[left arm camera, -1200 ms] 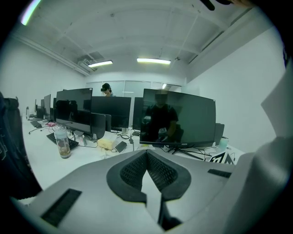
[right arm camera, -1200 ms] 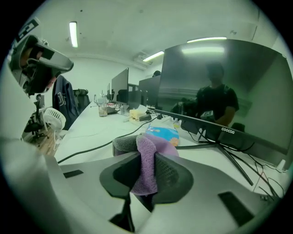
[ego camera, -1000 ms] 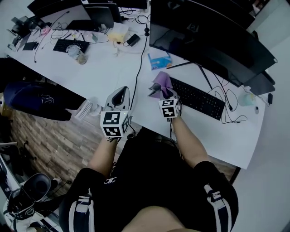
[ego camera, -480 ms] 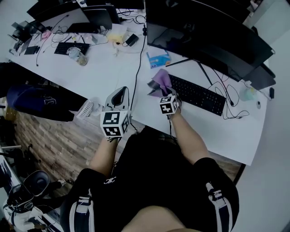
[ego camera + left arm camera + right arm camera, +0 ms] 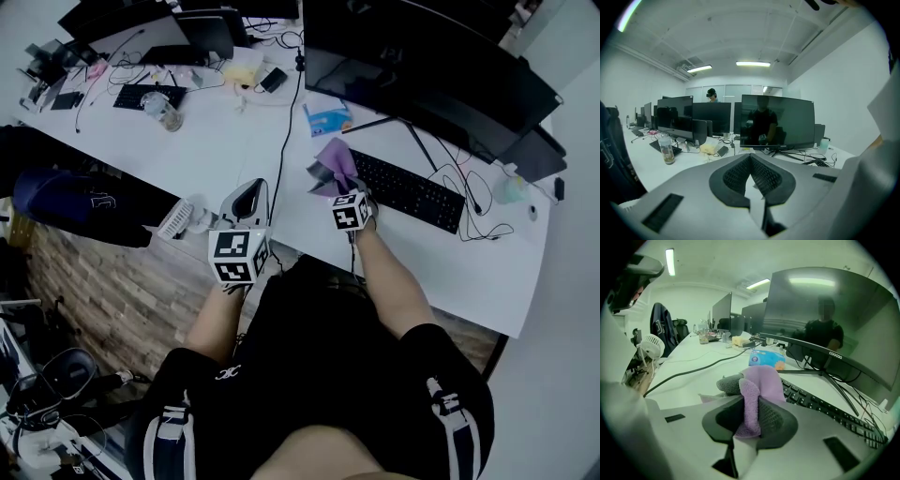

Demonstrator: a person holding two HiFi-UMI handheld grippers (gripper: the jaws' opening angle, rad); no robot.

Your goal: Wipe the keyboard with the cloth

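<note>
Pinches a soft lilac microfibre cloth (image 5: 760, 380) in the right gripper (image 5: 750, 412), jaws clamped on its bunched middle (a grey fold curling out to the left). Holds it at the left end of the long black keyboard (image 5: 410, 193) on the white desk (image 5: 225, 141), just near of the big dark curved monitor (image 5: 427, 80); cannot tell whether touching the keys. Carries the left gripper (image 5: 247, 195) well left of the keyboard, by the near desk edge, jaws pressed together on nothing.
</note>
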